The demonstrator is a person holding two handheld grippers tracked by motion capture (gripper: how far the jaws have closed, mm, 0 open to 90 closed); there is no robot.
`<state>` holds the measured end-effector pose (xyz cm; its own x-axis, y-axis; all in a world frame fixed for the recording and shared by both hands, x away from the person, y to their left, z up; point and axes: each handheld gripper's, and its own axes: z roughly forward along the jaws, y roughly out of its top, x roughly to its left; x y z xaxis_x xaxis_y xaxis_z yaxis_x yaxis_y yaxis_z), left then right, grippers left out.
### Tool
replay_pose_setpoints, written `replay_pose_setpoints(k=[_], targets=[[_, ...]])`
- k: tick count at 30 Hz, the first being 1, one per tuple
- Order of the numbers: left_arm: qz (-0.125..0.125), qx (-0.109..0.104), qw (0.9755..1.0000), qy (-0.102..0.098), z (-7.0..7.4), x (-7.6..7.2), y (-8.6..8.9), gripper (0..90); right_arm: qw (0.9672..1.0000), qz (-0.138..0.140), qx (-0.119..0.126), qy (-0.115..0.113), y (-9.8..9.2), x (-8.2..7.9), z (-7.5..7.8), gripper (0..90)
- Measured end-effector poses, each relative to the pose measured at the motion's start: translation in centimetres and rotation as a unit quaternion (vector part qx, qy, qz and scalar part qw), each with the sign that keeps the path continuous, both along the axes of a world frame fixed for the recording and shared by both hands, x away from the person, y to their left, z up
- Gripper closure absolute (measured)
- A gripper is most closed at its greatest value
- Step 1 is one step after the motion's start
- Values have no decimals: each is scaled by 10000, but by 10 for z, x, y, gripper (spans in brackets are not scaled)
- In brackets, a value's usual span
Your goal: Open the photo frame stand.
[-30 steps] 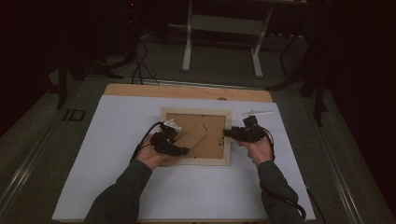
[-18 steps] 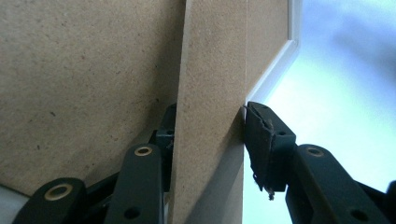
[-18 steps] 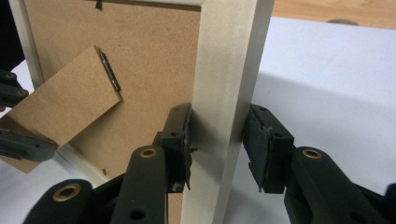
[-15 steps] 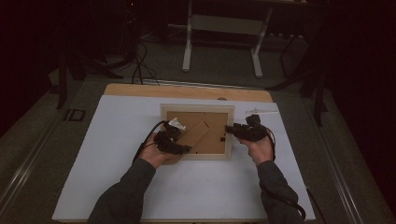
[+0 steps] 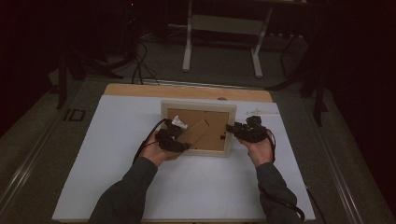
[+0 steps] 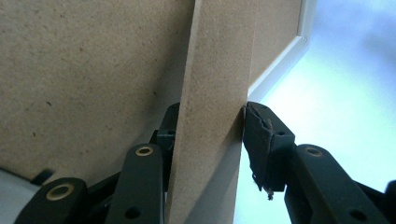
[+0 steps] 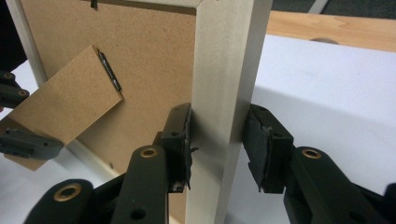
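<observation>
Lying face down at the centre of the high view, the frame [image 5: 198,128] rests on the white surface [image 5: 116,140]. The left claw [image 5: 182,145] is closed on the brown stand [image 6: 215,93], pads touching both edges. The right claw [image 5: 232,130] clamps the frame's pale right rail [image 7: 224,93], jaws about half open.

Dim room — grey floor [image 5: 224,65], white-legged stand [image 5: 222,28] behind the table [image 5: 187,91].
</observation>
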<state>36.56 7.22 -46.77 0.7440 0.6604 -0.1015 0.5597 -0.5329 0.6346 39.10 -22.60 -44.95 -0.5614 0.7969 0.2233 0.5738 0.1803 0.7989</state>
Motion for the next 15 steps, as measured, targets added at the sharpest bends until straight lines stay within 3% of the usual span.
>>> replay_pose_setpoints(k=[5, 15], targets=[[-35, 128, 9999, -97, 0, -1, 0, 621, 9999, 43, -96, -115, 3, -3, 3, 624], [-92, 308, 9989, -338, -1, -13, -3, 622, 9996, 193, -58, -188, -1, -10, 4, 623]])
